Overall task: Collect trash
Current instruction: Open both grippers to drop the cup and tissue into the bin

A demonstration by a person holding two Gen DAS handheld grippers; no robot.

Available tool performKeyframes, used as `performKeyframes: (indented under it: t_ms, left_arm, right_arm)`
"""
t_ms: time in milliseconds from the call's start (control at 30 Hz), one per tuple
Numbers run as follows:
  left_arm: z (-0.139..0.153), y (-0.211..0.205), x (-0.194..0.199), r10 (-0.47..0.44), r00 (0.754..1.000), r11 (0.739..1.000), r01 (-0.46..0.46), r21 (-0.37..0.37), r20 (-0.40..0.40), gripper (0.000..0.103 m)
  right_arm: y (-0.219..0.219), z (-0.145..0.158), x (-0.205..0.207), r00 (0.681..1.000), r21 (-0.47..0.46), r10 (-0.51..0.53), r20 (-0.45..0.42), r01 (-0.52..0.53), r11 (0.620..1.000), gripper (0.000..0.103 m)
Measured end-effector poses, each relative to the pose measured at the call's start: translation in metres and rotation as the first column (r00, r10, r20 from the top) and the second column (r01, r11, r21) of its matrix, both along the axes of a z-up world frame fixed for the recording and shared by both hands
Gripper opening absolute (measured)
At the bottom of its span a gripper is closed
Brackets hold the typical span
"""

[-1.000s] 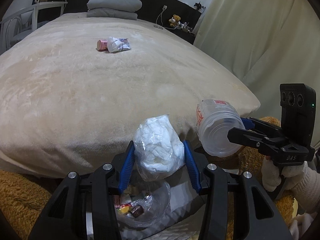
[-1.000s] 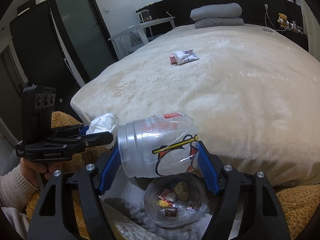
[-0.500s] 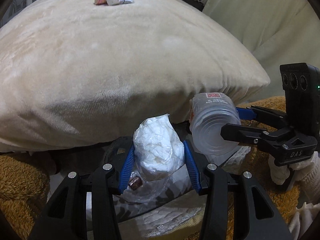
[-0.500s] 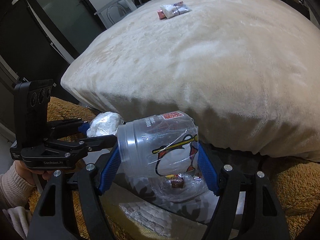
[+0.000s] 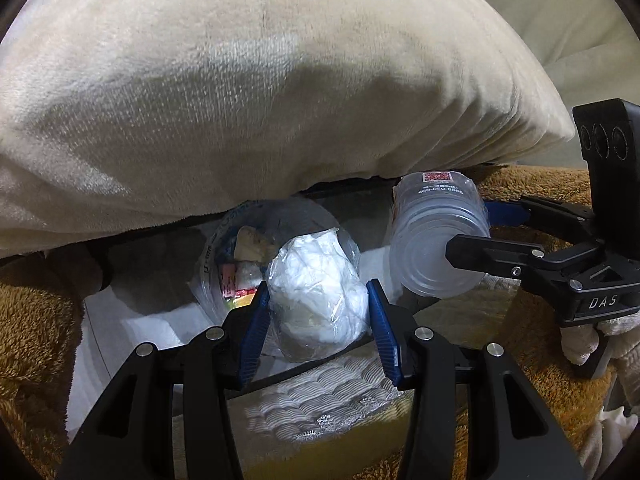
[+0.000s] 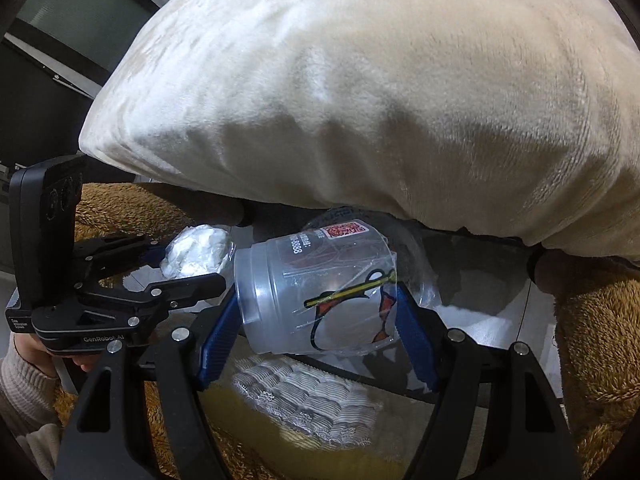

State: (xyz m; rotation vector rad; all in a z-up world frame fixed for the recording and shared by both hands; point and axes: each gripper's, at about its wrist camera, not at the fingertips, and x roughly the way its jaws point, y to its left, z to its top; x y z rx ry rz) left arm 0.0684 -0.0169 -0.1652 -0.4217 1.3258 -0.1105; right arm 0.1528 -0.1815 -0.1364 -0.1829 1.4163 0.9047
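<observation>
Trash is in both grips over the bin [image 5: 224, 276] beside the bed [image 5: 280, 80]: left hand-held gripper [image 5: 318, 320] pinches a soft, light tissue bag [image 5: 316, 300], right hand-held gripper [image 6: 320, 320] clamps a thin, crushable, slippery cup [image 6: 316, 292] at mid-body.

A bed [image 5: 248, 92] under a cream plush blanket [image 6: 400, 92] fills the upper part of both views, its edge overhanging. A brown shaggy rug [image 6: 592, 320] lies below. Pale curtain [image 5: 560, 12] at upper right; dark door [image 6: 52, 52] at upper left.
</observation>
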Motion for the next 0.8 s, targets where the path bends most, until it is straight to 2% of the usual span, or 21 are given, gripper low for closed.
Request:
performKeyframes:
  t_ms: [167,467,800]
  left_arm:
    - [-0.015,-0.001,0.006,-0.007,0.997,1.000,0.006,-0.009,-0.075,0.047]
    - [-0.031,-0.002,0.007,-0.017,0.989,1.000,0.015,-0.016,-0.148,0.047]
    - [-0.034,-0.001,0.006,-0.023,0.986,0.999,0.018,-0.031,-0.166,0.047]
  right_arm:
    - [0.006,-0.017,0.002,0.998,-0.061,-0.007,-0.056,0.004,0.998,0.072]
    - [0.009,-0.035,0.005,0.992,-0.115,-0.027,-0.122,0.013,0.993,0.072]
    - [0.009,-0.043,0.008,0.989,-0.137,-0.040,-0.143,0.020,0.990,0.073]
